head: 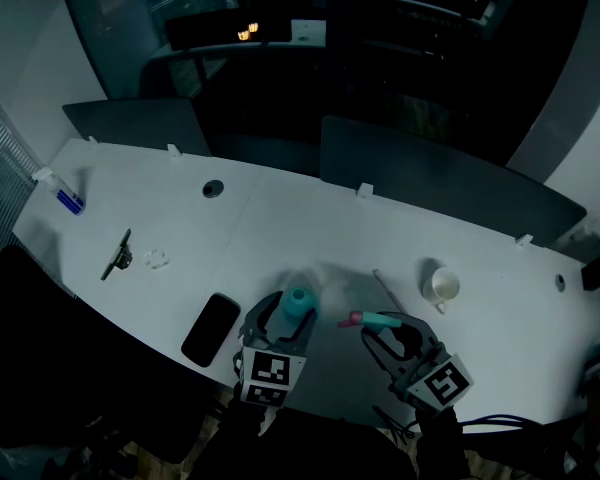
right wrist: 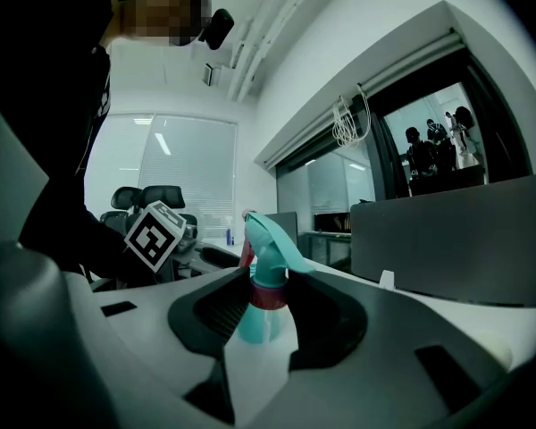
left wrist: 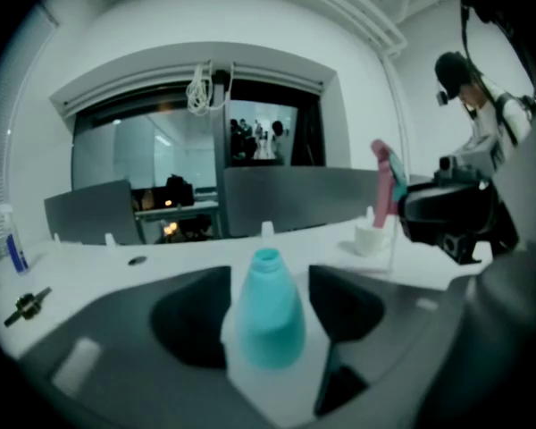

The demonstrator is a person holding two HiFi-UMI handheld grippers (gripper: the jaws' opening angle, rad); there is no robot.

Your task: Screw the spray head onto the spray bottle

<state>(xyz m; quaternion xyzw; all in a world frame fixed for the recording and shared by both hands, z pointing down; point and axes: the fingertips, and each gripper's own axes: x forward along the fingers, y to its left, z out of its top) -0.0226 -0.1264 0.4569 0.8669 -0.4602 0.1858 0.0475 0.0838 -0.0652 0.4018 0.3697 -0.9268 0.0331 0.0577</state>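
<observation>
Left gripper (head: 283, 316) is sitting around the teal bottle (head: 298, 301), jaws at medium width. They're bracketing it closely, and a thin strip of white table (head: 310, 218) is showing between one pad and the bottle, so it's reading as loose, not clamped. The bottle is standing upright on the table near the front edge, neck open with nothing on it.

Right gripper (head: 390, 330) is clamping the spray head (head: 372, 320) at its red collar and holding it just right of the bottle, apart from it, above the table.

A phone (head: 211, 328) is lying left of the bottle and a cup (head: 442, 286) is sitting behind the right gripper.
</observation>
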